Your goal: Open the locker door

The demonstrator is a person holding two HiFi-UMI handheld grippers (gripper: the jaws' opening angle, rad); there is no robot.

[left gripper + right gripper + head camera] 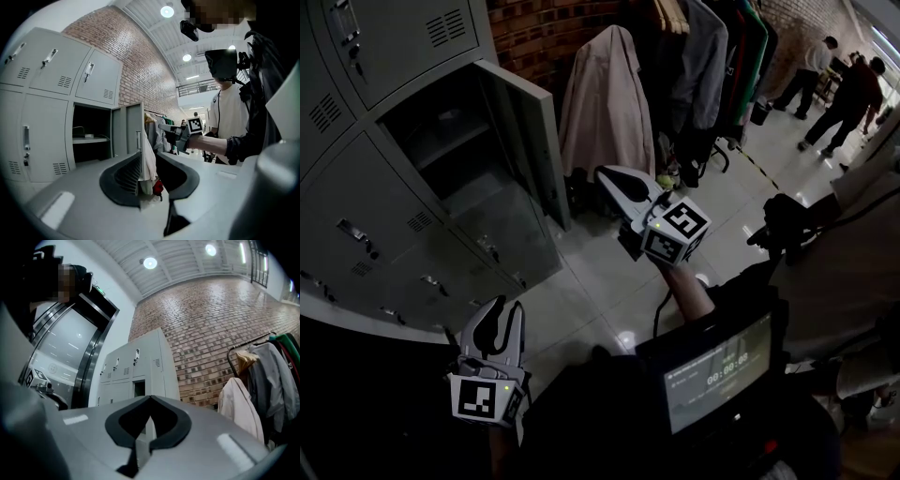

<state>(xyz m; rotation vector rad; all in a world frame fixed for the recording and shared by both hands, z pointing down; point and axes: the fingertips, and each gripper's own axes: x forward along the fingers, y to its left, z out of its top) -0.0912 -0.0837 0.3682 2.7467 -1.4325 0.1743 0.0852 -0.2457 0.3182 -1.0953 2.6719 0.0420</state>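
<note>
The right claw [607,173], clenched on nothing at mid-frame, and the left claw [508,307], jaws slightly parted and empty at lower left, both hang clear of the locker door [530,131], which stands swung open at upper left, beside a beige coat [605,103].

Your left gripper [506,307] sits low at your left side, pointing away from you. Its jaws are a little apart with nothing between them. Your right gripper [607,174] is held higher and further out in front, jaws drawn together at the tips and empty, angled toward your left. Behind its marker cube [675,230], your right forearm [689,292] reaches forward, bare below a dark sleeve [741,286].
</note>
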